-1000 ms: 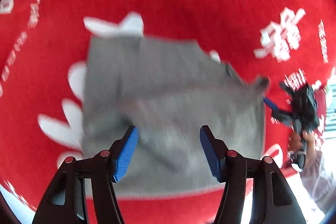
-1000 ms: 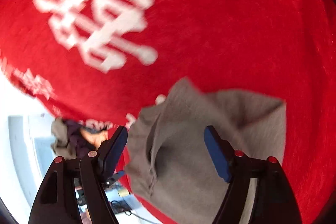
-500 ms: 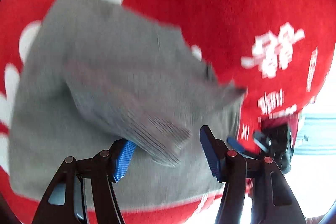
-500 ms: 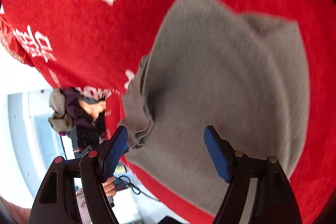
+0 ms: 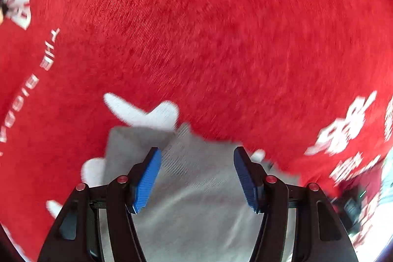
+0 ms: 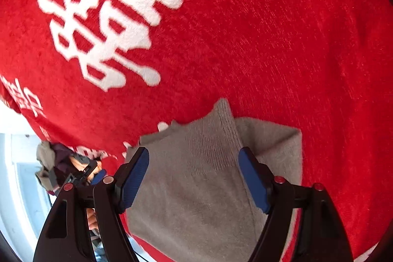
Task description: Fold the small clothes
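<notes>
A small grey knit garment [image 5: 196,208] lies on the red cloth, low in both wrist views. A ribbed part is folded over it, and its end [image 6: 222,114] reaches past the garment's far edge. My left gripper [image 5: 197,150] hovers open over the garment's far edge, and the pads [image 5: 147,178] touch nothing. My right gripper [image 6: 194,150] also stands open above the garment [image 6: 196,200], with the ribbed strip running between its fingers below. The left gripper [image 6: 83,172], in a person's hand, shows at the lower left of the right wrist view.
The red plush cloth [image 5: 196,41] with white characters [image 6: 110,16] covers the whole surface beyond the garment. Its edge [image 6: 22,112] falls off at the left of the right wrist view, with a pale floor below. A dark blurred shape, the right gripper [image 5: 353,205], sits at the lower right.
Both views swung in over the garment and back out, so it now sits low in each frame. The ribbed part that hung loose half a second ago now lies on the garment.
</notes>
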`<act>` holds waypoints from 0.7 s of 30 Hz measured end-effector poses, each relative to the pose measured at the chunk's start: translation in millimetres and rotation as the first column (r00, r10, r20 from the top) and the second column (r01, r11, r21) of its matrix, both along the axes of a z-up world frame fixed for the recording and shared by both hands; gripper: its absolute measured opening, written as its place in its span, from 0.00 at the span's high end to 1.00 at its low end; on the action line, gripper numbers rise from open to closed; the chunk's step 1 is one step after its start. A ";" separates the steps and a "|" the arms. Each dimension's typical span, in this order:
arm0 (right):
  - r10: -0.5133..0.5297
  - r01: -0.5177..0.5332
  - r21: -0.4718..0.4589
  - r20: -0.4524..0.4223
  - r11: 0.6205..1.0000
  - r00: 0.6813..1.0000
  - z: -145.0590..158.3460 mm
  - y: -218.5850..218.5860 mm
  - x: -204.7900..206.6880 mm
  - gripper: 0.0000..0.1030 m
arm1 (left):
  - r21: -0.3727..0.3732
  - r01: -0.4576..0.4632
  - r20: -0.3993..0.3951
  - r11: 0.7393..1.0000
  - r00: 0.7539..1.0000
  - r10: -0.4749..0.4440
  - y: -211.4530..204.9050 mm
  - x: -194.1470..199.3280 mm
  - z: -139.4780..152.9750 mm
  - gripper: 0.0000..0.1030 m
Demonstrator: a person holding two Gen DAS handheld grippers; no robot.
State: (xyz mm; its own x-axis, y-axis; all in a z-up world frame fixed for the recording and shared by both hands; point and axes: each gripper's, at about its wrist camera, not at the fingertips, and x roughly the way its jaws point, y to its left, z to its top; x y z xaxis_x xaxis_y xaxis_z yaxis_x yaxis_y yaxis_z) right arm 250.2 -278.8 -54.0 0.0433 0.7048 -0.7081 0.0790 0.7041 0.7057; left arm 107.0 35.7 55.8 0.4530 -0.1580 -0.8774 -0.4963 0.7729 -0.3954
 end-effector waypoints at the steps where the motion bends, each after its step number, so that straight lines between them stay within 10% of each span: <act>1: 0.015 -0.015 -0.010 -0.001 1.000 1.000 1.6 2.9 -3.5 0.23 | 0.030 0.029 -0.029 0.999 0.999 -0.028 -5.1 -6.2 -1.5 0.40; 12: 0.155 -0.156 -0.013 -0.045 0.988 0.987 14.1 -24.1 -99.5 0.23 | -0.024 0.094 -0.234 0.995 0.967 -0.097 2.1 -140.9 -35.5 0.40; 21: 0.116 -0.125 -0.096 -0.092 0.987 0.989 13.5 -42.2 -165.8 0.23 | -0.120 0.252 -0.200 0.960 0.941 -0.272 -12.2 -155.8 -47.1 0.40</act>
